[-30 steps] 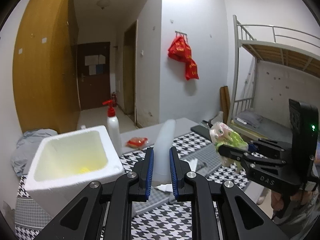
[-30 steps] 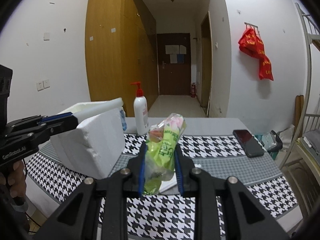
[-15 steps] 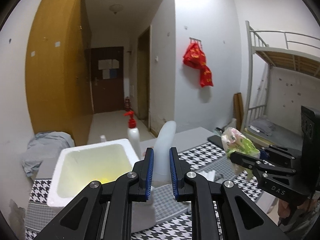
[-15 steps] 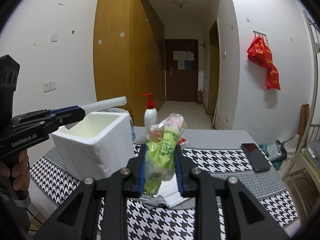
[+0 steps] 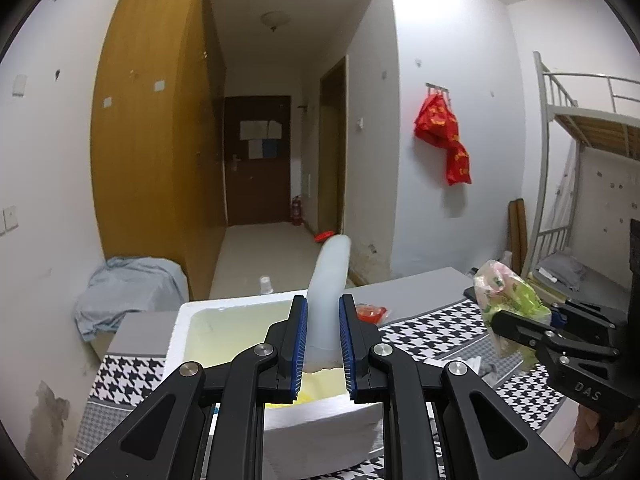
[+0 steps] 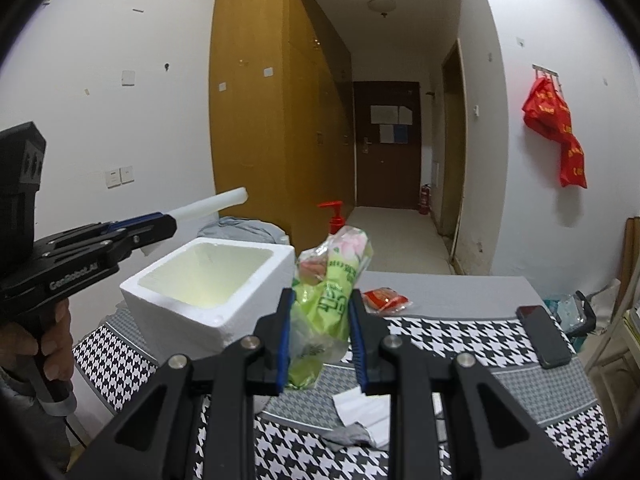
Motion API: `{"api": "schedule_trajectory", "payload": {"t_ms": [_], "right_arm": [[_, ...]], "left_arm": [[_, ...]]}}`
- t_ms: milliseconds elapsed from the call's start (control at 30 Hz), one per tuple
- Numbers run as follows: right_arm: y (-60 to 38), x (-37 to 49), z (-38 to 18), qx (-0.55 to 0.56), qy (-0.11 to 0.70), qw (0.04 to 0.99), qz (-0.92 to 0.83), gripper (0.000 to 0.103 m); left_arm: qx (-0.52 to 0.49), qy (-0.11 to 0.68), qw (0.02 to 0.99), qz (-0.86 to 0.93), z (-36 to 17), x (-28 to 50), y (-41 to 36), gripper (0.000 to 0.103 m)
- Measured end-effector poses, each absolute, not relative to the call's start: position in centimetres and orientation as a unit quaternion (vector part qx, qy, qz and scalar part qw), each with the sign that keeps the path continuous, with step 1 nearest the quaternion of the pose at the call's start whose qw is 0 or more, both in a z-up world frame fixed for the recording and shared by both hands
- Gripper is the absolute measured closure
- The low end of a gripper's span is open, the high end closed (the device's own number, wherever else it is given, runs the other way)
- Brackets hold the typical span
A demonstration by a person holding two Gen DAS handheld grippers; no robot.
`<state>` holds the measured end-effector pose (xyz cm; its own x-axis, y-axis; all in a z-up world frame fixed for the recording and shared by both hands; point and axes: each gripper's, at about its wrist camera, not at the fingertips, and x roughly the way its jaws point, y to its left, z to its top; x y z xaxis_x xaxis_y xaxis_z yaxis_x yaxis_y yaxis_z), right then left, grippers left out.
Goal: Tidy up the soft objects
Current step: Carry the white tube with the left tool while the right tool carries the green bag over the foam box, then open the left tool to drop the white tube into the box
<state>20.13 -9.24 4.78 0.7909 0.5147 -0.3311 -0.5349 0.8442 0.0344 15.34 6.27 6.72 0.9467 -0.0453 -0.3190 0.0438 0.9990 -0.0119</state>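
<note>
My left gripper (image 5: 323, 344) is shut on a white foam tube (image 5: 330, 292) that sticks up and forward, held over the open white foam box (image 5: 224, 306). From the right wrist view the same tube (image 6: 208, 206) juts out above the box (image 6: 212, 280). My right gripper (image 6: 320, 328) is shut on a green and pink plastic packet (image 6: 332, 280), lifted to the right of the box; the packet (image 5: 508, 300) also shows at the right of the left wrist view. Something yellow (image 5: 304, 394) lies inside the box.
The table carries a black-and-white houndstooth cloth (image 6: 460, 336). On it lie a red packet (image 6: 386, 298), a dark phone (image 6: 544, 334) and white and grey cloth pieces (image 6: 364, 416). A red-capped pump bottle (image 6: 334, 214) stands behind the box. A bunk bed (image 5: 588, 128) is at the right.
Both grippers have risen and swung left with their loads still gripped. The foam tube has come over the box, and the packet has drawn closer to the box's right side.
</note>
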Motion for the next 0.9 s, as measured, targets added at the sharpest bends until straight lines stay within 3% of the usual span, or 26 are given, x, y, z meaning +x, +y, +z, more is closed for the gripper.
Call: {"api": "schedule_trajectory", "payload": {"t_ms": [667,767,833,867,900], "right_arm": [[-6.8,21.6,4.4,-0.030,0.182,0.934,0.306,0.074],[-6.6,21.8,4.5,-0.031,0.185,0.934,0.303,0.074],[-6.4,21.8,4.6,-0.033,0.185,0.935,0.300,0.074],[-6.3,21.7,4.6,-0.033,0.185,0.935,0.300,0.074],[-6.2,21.7,4.6,-0.034,0.185,0.935,0.300,0.074]], "left_arm": [[-0.010,0.202,0.979,0.008,4.3,17.9,9.0,0.083],[-0.013,0.207,0.978,0.012,4.0,18.3,9.4,0.073],[-0.018,0.203,0.979,0.028,4.0,18.2,9.8,0.053],[-0.022,0.199,0.979,0.029,4.0,18.1,10.0,0.035],[-0.028,0.192,0.981,0.025,4.1,17.8,10.3,0.024]]}}
